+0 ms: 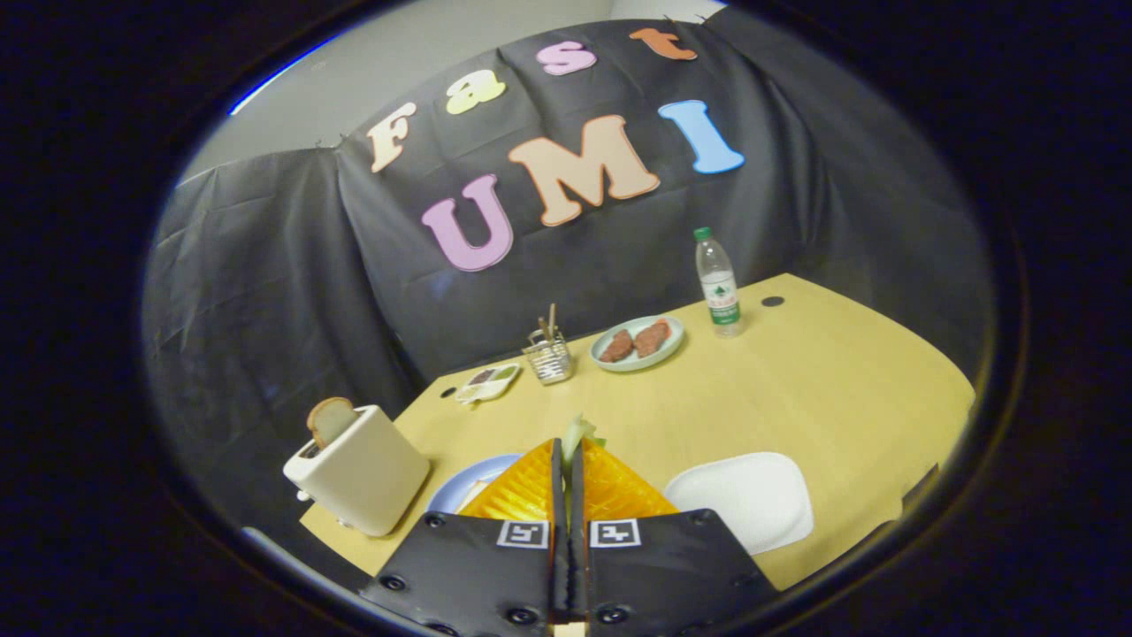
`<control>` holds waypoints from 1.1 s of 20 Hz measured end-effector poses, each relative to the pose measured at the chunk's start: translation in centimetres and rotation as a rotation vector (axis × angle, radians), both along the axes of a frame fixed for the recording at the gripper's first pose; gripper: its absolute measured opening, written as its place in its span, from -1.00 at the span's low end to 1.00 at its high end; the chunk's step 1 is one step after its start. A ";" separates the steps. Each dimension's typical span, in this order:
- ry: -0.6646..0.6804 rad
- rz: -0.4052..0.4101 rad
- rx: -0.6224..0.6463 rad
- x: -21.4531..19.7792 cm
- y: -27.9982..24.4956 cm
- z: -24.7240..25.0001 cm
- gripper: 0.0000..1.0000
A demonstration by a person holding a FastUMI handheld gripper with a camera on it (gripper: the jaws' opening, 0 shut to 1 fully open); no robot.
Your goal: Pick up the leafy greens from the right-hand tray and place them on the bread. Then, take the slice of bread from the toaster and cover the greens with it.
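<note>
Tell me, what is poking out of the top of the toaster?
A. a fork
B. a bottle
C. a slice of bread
C. A slice of bread stands in the slot of the toaster, off to the side of the tool, whose fingers pinch the leafy greens.

No legible word or number can be made out: a green-and-white label is carried by the water bottle (718,283), but its print is too small to be read. Two square black-and-white coded markers (522,533) are borne on the body of the gripper (567,447), one behind each finger. The leafy greens (579,431) are pinched between its closed fingers.
</note>
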State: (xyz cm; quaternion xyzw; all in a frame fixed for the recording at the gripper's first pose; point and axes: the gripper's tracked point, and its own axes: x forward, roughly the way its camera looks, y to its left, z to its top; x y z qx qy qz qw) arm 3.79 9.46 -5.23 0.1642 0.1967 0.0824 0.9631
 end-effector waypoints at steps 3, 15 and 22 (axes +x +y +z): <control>-0.021 0.055 0.027 0.6 4.5 0.6 -0.93; -0.024 0.113 0.223 3.3 15.4 -2.0 -0.93; 0.142 0.031 0.092 3.3 11.4 -11.2 -0.93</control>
